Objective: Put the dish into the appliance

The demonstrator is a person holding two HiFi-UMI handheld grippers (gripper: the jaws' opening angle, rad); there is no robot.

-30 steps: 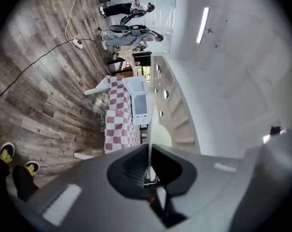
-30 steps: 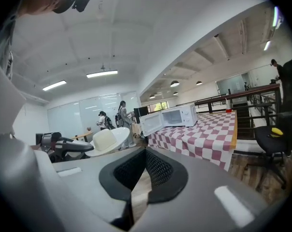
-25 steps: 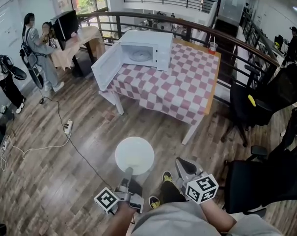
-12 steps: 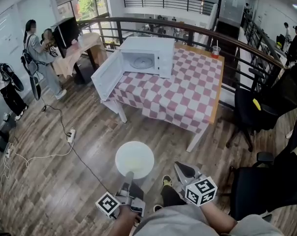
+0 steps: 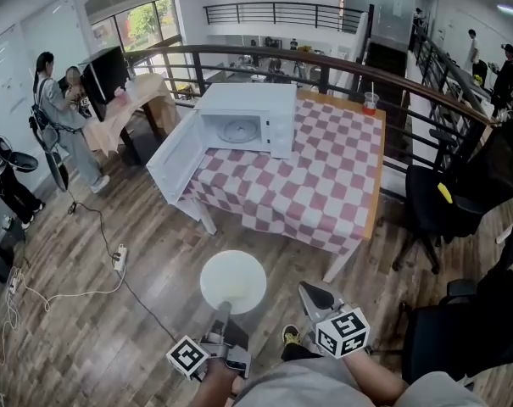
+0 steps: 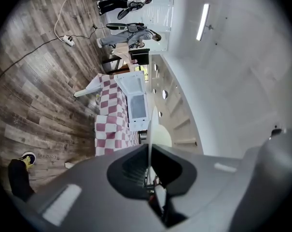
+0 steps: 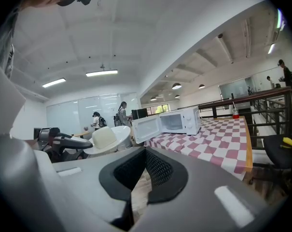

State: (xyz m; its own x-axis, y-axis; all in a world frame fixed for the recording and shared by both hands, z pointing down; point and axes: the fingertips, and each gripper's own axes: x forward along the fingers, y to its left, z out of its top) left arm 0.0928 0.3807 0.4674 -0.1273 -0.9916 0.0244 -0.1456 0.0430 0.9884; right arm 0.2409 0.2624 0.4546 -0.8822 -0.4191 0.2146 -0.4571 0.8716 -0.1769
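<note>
**Desk:** What have the left jaws got?

**Me:** On my left gripper (image 6: 149,153) the jaws are pinched shut on the rim of the white dish (image 6: 149,124). That camera meets the dish edge-on, as a thin pale line, so I can't tell from there whether anything lies in it. From the head view the dish (image 5: 232,281) is a round white disc just ahead of the left gripper (image 5: 223,309). It hangs over the wooden floor (image 5: 86,312), well short of the table.

**Desk:** And the right?

**Me:** My right gripper (image 7: 146,151) has its jaws closed tip to tip with nothing between them; only a sliver of floor shows behind the pads. In the head view the right gripper (image 5: 314,295) sits near the dish on its right, apart from it.

**Desk:** What's cut off or unclear?

**Me:** My forearms (image 5: 376,378) run off the bottom edge of the head view. The dish's inside looks faintly off-white from above, but I can't say more.

**Desk:** Pose?

**Me:** The left gripper is rolled onto its side and points level. The right one is upright, nose dipped slightly. Both aim toward the microwave (image 5: 243,119), which stands on the checked tabletop (image 5: 324,193) with its door (image 5: 173,155) swung wide open
</note>
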